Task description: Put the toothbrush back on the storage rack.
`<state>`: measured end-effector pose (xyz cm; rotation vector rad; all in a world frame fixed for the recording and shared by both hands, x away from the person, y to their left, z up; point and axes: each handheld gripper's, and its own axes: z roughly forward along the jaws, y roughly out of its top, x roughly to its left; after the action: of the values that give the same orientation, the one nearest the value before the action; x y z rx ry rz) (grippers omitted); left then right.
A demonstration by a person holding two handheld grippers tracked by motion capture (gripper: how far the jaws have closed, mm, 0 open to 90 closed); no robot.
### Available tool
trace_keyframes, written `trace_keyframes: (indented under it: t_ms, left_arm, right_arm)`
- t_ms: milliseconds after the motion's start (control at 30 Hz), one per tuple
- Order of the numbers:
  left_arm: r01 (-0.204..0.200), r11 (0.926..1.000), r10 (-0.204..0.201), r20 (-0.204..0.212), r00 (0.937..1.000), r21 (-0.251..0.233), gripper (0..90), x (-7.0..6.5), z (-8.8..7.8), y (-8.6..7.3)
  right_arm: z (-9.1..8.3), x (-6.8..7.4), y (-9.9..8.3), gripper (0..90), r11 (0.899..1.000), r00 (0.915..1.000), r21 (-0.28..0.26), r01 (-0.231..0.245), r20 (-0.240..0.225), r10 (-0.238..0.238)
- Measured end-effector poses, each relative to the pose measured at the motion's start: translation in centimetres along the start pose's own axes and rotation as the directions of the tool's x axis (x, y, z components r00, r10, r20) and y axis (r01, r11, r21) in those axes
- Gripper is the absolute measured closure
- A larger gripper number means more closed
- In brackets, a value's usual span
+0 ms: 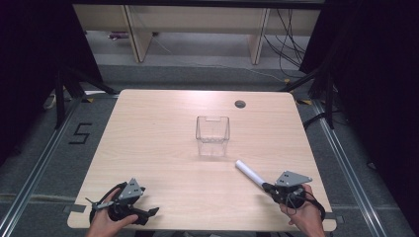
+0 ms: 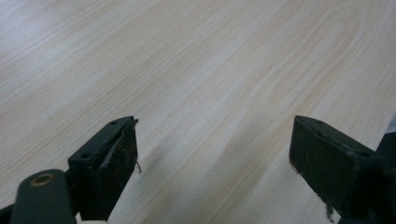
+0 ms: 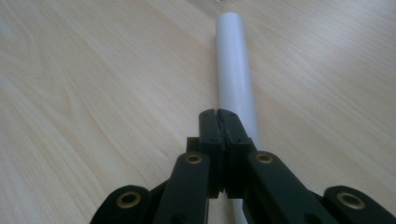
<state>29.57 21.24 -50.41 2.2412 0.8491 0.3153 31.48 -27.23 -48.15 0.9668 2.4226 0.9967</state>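
Observation:
A white tube (image 1: 249, 173) lies on the wooden table (image 1: 158, 133) near its front right, pointing toward a clear plastic box (image 1: 213, 136) at the middle. My right gripper (image 1: 267, 186) sits at the tube's near end. In the right gripper view its jaws (image 3: 218, 114) are pressed together with no gap, and the tube (image 3: 233, 60) runs away from under their right side; I see nothing between the pads. My left gripper (image 1: 146, 214) rests at the front left of the table, its jaws (image 2: 212, 140) wide open over bare wood.
A round cable hole (image 1: 240, 104) sits near the table's far edge. Past the table are wooden desk legs and loose cables on the floor. Dark curtains and stand legs flank both sides.

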Motion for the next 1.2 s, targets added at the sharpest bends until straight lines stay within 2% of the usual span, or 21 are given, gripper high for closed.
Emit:
trace_keyframes:
  t_ms: [67, 133, 167, 200, 300, 367, 400, 467, 533, 667, 700, 733, 767, 833, 900, 933, 1033, 1100, 1133, 1167, 1200]
  left_arm:
    - [-0.004, 1.0000, 0.004, 0.001, 1.0000, 0.002, 15.0, 0.0, -0.1, 0.0]
    - [0.002, 1.0000, -0.002, -0.001, 1.0000, -0.002, 15.0, -0.1, -0.1, 0.0]
    - [0.003, 1.0000, -0.003, 0.000, 1.0000, -0.004, 15.0, 0.0, 0.0, 0.0]
    - [0.001, 1.0000, -0.001, -0.002, 1.0000, -0.003, 15.1, 0.0, 0.0, 0.0]
    - [0.003, 1.0000, -0.003, -0.002, 1.0000, 0.000, 15.0, 0.0, 0.0, -0.1]
    - [0.005, 1.0000, -0.005, -0.003, 1.0000, 0.001, 15.0, -0.1, 0.0, -0.1]
    - [-0.001, 1.0000, 0.001, -0.003, 1.0000, 0.003, 15.1, 0.0, -0.1, -0.1]
    - [-0.001, 1.0000, 0.001, -0.004, 1.0000, 0.001, 15.1, 0.0, -0.1, 0.0]
    - [0.012, 0.9999, -0.012, 0.003, 0.9999, -0.009, 15.1, -0.2, 0.0, -0.1]
    - [0.004, 1.0000, -0.004, -0.004, 1.0000, 0.001, 15.1, -0.1, -0.1, -0.1]
    - [0.000, 1.0000, 0.000, -0.004, 1.0000, 0.004, 15.1, 0.0, -0.1, -0.1]
    - [-0.002, 1.0000, 0.002, -0.004, 1.0000, 0.004, 15.1, 0.0, -0.1, -0.1]
    - [-0.002, 1.0000, 0.002, -0.004, 1.0000, 0.004, 15.1, 0.0, -0.1, -0.1]
    - [-0.002, 1.0000, 0.002, -0.005, 1.0000, 0.003, 15.0, 0.0, -0.1, -0.1]
    - [0.000, 1.0000, 0.000, -0.004, 1.0000, 0.004, 15.1, 0.0, -0.1, -0.1]
    - [-0.001, 1.0000, 0.001, -0.005, 1.0000, 0.004, 15.1, 0.0, -0.1, -0.1]
    - [-0.001, 1.0000, 0.001, -0.003, 1.0000, 0.005, 15.0, -0.1, -0.1, -0.1]
    - [-0.001, 1.0000, 0.001, -0.004, 1.0000, 0.004, 15.1, -0.1, -0.1, -0.1]
    - [0.008, 1.0000, -0.008, 0.001, 1.0000, -0.004, 15.1, -0.1, 0.0, -0.1]
    - [0.008, 1.0000, -0.008, 0.001, 1.0000, -0.004, 15.0, -0.1, 0.0, -0.1]
    - [0.008, 1.0000, -0.008, 0.002, 1.0000, -0.001, 15.1, -0.2, 0.0, -0.1]
  right_arm:
    - [0.2, 0.0, -0.1, 90.0, 1.000, 1.0000, 0.011, 0.001, -0.006, 0.000]
    - [0.3, -0.1, -0.1, 90.0, 0.999, 0.9995, 0.019, 0.031, -0.012, -0.030]
    - [0.4, -0.1, -0.2, 90.0, 0.999, 0.9991, 0.027, 0.030, -0.032, -0.029]
    - [0.2, 0.1, -0.2, 90.0, 0.999, 0.9999, 0.044, 0.010, -0.012, -0.009]
    - [0.3, 0.0, -0.3, 90.0, 0.998, 0.9993, 0.056, 0.036, -0.016, -0.035]
    - [0.5, 0.0, -0.4, 90.0, 0.997, 0.9994, 0.072, 0.030, -0.016, -0.029]
    - [0.5, -0.2, -0.4, 90.0, 0.996, 0.9991, 0.075, 0.042, -0.013, -0.041]
    - [0.5, -0.2, -0.5, 90.0, 0.995, 0.9995, 0.091, 0.028, -0.018, -0.026]
    - [0.5, -0.4, -0.6, 90.0, 0.995, 0.9986, 0.090, 0.050, -0.020, -0.048]
    - [0.5, -0.6, -0.8, 90.0, 0.993, 0.9994, 0.116, 0.034, -0.016, -0.032]
    - [0.8, -0.7, -0.9, 90.0, 0.995, 0.9988, 0.085, 0.049, 0.000, -0.049]
    - [0.7, -0.6, -0.9, 90.0, 0.994, 0.9996, 0.104, 0.029, -0.004, -0.028]
    - [0.7, -0.8, -0.9, 90.0, 0.994, 0.9990, 0.096, 0.044, -0.003, -0.044]
    - [0.4, -0.8, -0.9, 90.0, 0.992, 0.9997, 0.123, 0.024, -0.009, -0.023]
    - [0.4, -1.0, -1.0, 90.0, 0.992, 0.9998, 0.126, 0.017, -0.008, -0.016]
    - [0.4, -1.2, -1.0, 90.0, 0.991, 0.9996, 0.127, 0.030, -0.004, -0.029]
    - [0.5, -1.4, -1.3, 90.0, 0.992, 1.0000, 0.123, 0.007, 0.007, -0.007]
    - [0.4, -1.6, -1.3, 90.0, 0.992, 0.9999, 0.123, 0.014, 0.008, -0.015]
    - [0.2, -1.7, -1.3, 90.0, 0.991, 0.9999, 0.136, -0.008, 0.013, 0.007]
    - [0.4, -1.9, -1.4, 90.0, 0.994, 0.9997, 0.107, 0.004, 0.022, -0.006]
    - [0.2, -2.0, -1.5, 90.0, 0.991, 0.9998, 0.134, 0.004, 0.021, -0.006]
